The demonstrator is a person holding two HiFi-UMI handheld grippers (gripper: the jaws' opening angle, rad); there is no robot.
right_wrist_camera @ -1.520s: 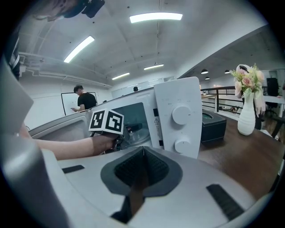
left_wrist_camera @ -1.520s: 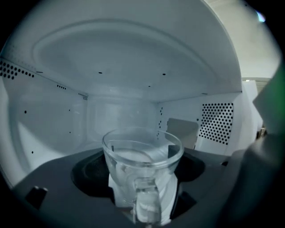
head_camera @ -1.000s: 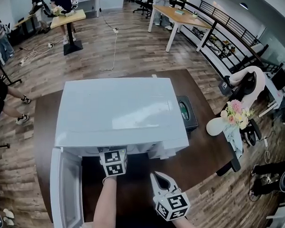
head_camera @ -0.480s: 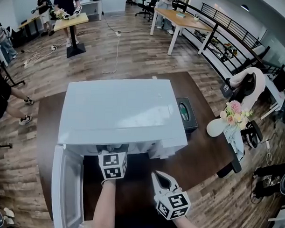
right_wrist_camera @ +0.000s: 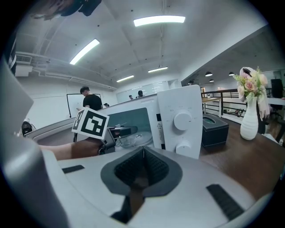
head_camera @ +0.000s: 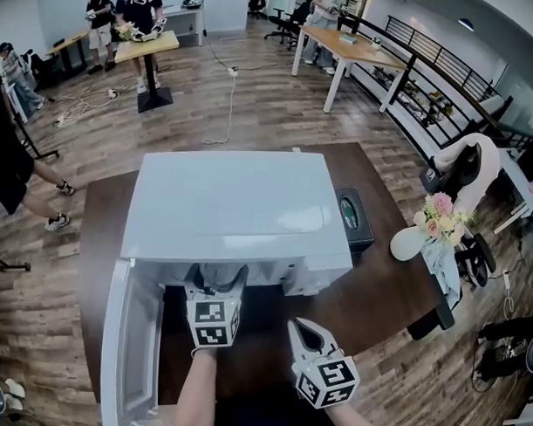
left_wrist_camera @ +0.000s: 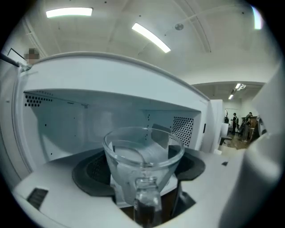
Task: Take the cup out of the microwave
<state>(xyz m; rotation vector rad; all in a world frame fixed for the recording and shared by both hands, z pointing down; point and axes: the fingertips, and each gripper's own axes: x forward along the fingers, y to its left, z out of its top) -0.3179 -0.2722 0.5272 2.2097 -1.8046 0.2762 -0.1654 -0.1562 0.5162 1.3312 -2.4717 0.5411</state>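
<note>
A clear glass cup (left_wrist_camera: 143,156) with a handle sits between the jaws of my left gripper (left_wrist_camera: 143,171), which is shut on it at the mouth of the white microwave (head_camera: 240,211). Behind the cup I see the pale cavity. From above, the left gripper (head_camera: 216,280) reaches under the microwave's front edge and the cup is hidden. The microwave door (head_camera: 127,343) hangs open on the left. In the right gripper view the cup (right_wrist_camera: 131,139) shows ahead of the cavity. My right gripper (head_camera: 303,330) is shut and empty, held back from the microwave's control panel (right_wrist_camera: 178,120).
The microwave stands on a dark brown table (head_camera: 395,291). A black box (head_camera: 354,218) lies to its right, and a white vase of flowers (head_camera: 414,239) stands near the table's right edge. People and desks are far off on the wooden floor.
My left gripper has drawn back a little from the microwave opening, so its jaws now show past the front edge. The right gripper has stayed in place.
</note>
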